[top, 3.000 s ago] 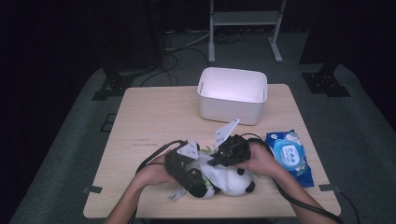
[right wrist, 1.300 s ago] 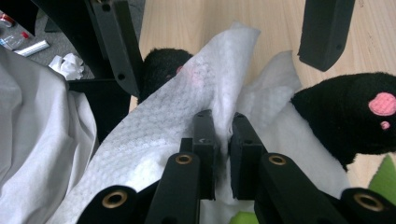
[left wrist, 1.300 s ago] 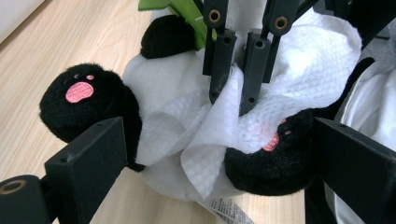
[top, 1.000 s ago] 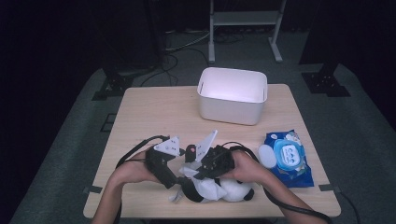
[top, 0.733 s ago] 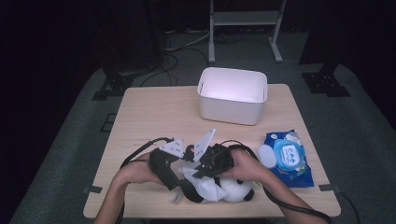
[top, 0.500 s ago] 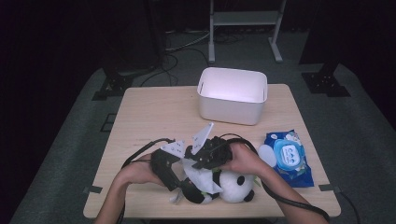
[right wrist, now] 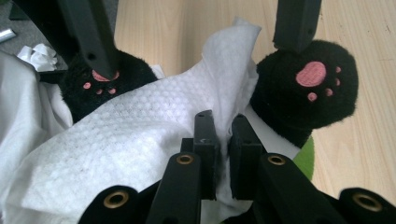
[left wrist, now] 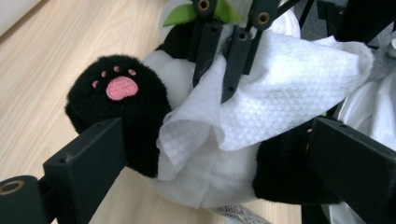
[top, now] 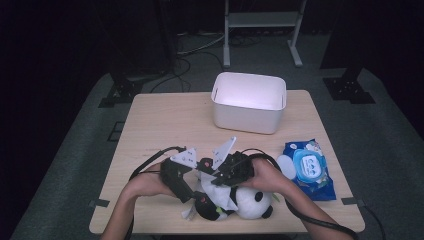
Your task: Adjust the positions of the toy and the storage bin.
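Where the table's (top: 165, 125) near edge meets the person's forearms, a panda plush toy (top: 250, 202) lies on its back between the two tools. The left gripper (top: 192, 192) stands spread wide, one jaw beside each black hind paw; whether the pads press on the plush is hard to tell. The right gripper (right wrist: 223, 140) is clenched on a white wet wipe (right wrist: 140, 140) draped over the panda's belly. A printed tag (left wrist: 236, 215) peeks out under the toy, its writing too small to read and cut off by the frame. To the right lies a blue wet-wipe pack (top: 309, 167); its label print is not legible. Farther back stands a white plastic bin (top: 248, 102), its inside washed out by glare.
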{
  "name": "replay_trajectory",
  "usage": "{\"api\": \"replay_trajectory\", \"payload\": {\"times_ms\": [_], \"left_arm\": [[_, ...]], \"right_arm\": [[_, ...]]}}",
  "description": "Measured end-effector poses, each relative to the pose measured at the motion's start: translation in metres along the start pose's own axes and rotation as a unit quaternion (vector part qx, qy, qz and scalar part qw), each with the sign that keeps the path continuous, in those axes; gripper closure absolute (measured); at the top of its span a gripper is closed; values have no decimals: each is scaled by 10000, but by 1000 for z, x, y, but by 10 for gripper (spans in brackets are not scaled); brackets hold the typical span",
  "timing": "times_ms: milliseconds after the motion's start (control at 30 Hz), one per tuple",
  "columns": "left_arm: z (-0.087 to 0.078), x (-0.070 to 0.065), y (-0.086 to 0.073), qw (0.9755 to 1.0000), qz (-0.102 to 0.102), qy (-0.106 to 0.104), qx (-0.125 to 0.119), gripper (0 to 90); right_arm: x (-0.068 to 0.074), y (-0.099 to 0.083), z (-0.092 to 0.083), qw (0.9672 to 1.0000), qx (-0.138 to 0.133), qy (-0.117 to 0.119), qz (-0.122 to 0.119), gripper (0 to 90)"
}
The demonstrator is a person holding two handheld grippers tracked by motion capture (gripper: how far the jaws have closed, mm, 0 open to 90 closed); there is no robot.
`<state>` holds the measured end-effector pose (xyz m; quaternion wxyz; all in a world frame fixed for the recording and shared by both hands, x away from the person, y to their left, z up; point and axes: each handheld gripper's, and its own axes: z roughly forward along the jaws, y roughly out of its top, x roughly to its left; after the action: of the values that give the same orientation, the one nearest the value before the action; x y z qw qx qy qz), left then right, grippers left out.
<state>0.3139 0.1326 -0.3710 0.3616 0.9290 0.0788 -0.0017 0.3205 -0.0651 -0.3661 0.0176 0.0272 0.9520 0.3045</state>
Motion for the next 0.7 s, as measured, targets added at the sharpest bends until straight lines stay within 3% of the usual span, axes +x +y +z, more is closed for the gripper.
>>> {"api": "replay_trajectory", "payload": {"times_ms": [100, 233, 400, 467, 600, 700], "left_arm": [[2, -2, 0, 10000, 21, 15, 33, 26], [5, 0, -1, 9999, -98, 30, 61, 16], [6, 1, -3, 9999, -128, 6, 39, 17], [6, 2, -3, 9999, -149, 6, 49, 16], [6, 1, -3, 9999, -122, 18, 63, 16], [6, 1, -3, 9999, -106, 18, 75, 16]], "right_arm": [[1, 2, -1, 10000, 60, -4, -25, 826], [-1, 11, -6, 9999, 82, -24, -143, 827], [-9, 16, -14, 9993, -13, -301, -199, 827], [-15, 13, -18, 9993, -89, -361, -34, 827], [-29, 8, -22, 9969, -251, -702, 255, 827], [-34, 8, -18, 9965, -220, -756, 295, 827]]}}
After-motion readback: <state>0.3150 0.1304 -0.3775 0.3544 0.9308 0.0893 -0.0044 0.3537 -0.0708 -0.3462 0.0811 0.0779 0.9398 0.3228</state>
